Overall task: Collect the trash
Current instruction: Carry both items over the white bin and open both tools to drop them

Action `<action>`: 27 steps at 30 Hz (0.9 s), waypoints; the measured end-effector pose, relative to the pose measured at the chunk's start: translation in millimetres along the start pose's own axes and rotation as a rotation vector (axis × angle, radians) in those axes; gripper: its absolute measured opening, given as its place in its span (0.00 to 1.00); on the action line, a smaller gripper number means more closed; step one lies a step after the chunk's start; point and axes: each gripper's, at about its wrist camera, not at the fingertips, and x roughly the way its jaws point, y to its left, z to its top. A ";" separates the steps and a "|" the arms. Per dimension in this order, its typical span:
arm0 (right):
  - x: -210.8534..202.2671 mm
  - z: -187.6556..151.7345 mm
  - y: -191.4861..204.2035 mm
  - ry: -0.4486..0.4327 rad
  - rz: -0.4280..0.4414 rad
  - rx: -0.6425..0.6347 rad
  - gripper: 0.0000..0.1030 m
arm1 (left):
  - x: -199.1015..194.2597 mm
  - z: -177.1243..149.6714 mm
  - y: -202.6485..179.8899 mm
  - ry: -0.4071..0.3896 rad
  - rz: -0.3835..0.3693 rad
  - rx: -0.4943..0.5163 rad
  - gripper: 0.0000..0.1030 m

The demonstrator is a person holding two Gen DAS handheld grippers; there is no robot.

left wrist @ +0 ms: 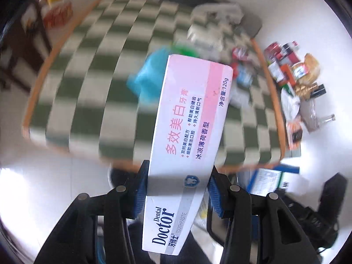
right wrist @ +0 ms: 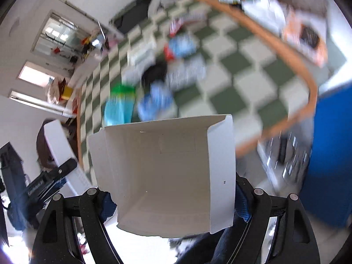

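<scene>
Meanwhile, above the checkered mat [left wrist: 88, 88], left gripper [left wrist: 177, 192] is clamping the toothpaste box [left wrist: 187, 132]; right gripper [right wrist: 173, 206] is clamping a torn white carton [right wrist: 167, 171], apparently flimsy, possibly crumpling loose.

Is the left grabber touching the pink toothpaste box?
Touching. In the left wrist view, the left gripper's blue pads press both sides of the toothpaste box.

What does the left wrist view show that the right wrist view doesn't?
Left wrist only: the left gripper clamped on a pink-and-white toothpaste box.
Right wrist only: the right gripper holding an open white carton, and a blue bin wall.
Both: the green-and-white checkered mat with an orange border, scattered litter, and a turquoise-and-green item.
</scene>
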 end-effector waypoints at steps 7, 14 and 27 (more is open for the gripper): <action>85.3 -112.8 -34.8 0.241 -0.009 0.049 0.83 | 66.2 -80.9 75.1 0.141 -0.013 -0.181 0.44; 228.4 -168.4 -87.4 0.402 -0.055 0.065 0.83 | 200.4 -133.9 141.3 0.282 -0.028 -0.335 0.44; 497.0 -176.4 -153.3 0.467 -0.087 0.096 0.84 | 415.0 -125.7 231.3 0.443 0.010 -0.314 0.53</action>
